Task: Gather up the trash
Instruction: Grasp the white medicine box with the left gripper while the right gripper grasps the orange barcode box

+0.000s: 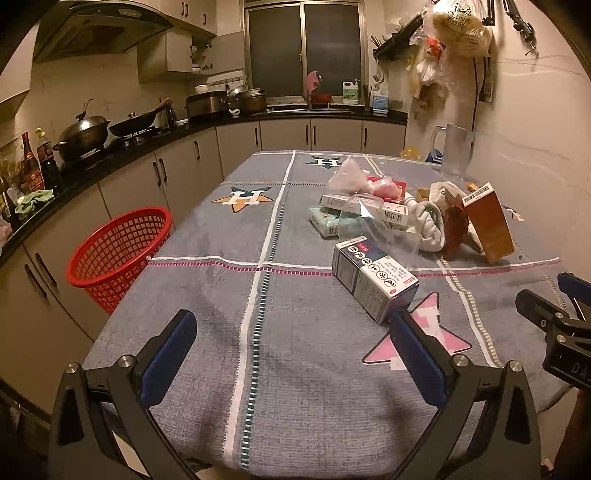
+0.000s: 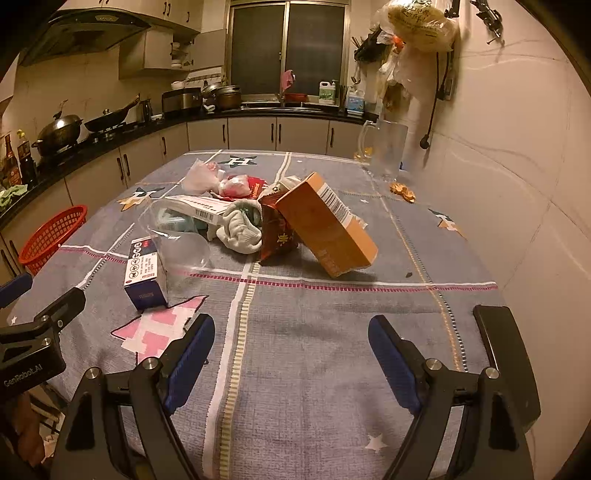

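A pile of trash lies mid-table: a blue-and-white carton (image 1: 373,278) (image 2: 144,271), an orange box (image 1: 487,223) (image 2: 327,225), a dark red snack bag (image 1: 454,225) (image 2: 275,230), a white sock (image 1: 428,223) (image 2: 242,227), clear plastic wrap (image 2: 177,240), flat white boxes (image 1: 369,208) (image 2: 199,206) and pink plastic bags (image 1: 354,177) (image 2: 218,179). My left gripper (image 1: 293,349) is open and empty, low over the near tablecloth, its right finger close to the carton. My right gripper (image 2: 291,350) is open and empty, short of the pile. A red mesh basket (image 1: 118,251) (image 2: 51,236) stands left of the table.
The table has a grey patterned cloth (image 1: 229,295) (image 2: 332,332). A glass pitcher (image 1: 456,149) (image 2: 388,151) stands at the far right by the wall. Kitchen counters with pots (image 1: 85,134) and bottles run along the left and back. Plastic bags (image 2: 417,26) hang on the wall.
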{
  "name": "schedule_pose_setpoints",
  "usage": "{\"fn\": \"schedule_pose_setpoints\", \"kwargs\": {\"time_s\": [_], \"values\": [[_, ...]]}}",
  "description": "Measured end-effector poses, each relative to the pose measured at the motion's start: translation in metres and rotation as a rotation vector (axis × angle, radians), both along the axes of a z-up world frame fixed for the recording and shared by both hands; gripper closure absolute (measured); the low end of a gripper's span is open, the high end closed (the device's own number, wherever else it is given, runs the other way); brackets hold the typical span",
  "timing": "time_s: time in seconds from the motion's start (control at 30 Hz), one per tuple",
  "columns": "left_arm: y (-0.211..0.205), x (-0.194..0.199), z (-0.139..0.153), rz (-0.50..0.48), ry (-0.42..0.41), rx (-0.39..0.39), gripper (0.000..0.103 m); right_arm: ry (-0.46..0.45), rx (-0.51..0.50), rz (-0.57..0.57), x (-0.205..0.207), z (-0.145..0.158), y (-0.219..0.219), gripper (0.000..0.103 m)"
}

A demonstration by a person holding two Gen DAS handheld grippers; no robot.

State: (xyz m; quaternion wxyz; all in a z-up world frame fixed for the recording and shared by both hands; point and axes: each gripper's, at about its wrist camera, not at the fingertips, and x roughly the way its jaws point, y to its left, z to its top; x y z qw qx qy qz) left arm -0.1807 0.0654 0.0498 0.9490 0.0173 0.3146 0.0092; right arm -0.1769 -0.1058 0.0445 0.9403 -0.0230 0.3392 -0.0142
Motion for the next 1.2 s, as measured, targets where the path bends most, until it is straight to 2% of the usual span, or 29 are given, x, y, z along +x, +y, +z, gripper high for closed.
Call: {"fn": "schedule_pose_setpoints", "kwargs": {"time_s": [0.27, 0.43, 0.53, 0.73, 1.2], "values": [[0.003, 0.001, -0.003, 0.017, 0.010, -0.005, 0.000, -0.003, -0.004, 0.015, 0.001, 0.000, 0.003, 0.015], [-0.003, 0.002, -0.004, -0.005, 0.016, 0.002, 0.000, -0.013, 0.011, 0.017, 0.003, 0.002, -0.004, 0.015], [-0.005, 0.008, -0.004, -0.044, 0.043, -0.025, 0.000, -0.015, 0.034, 0.014, 0.007, 0.003, -0.013, 0.015], [-0.008, 0.028, 0.000, -0.050, 0.074, -0.080, 0.000, -0.008, 0.057, 0.020, 0.014, 0.001, -0.020, 0.015], [-0.045, 0.059, -0.006, -0.096, 0.131, -0.044, 0.000, 0.002, 0.068, 0.010, 0.034, -0.004, -0.038, 0.015]]}}
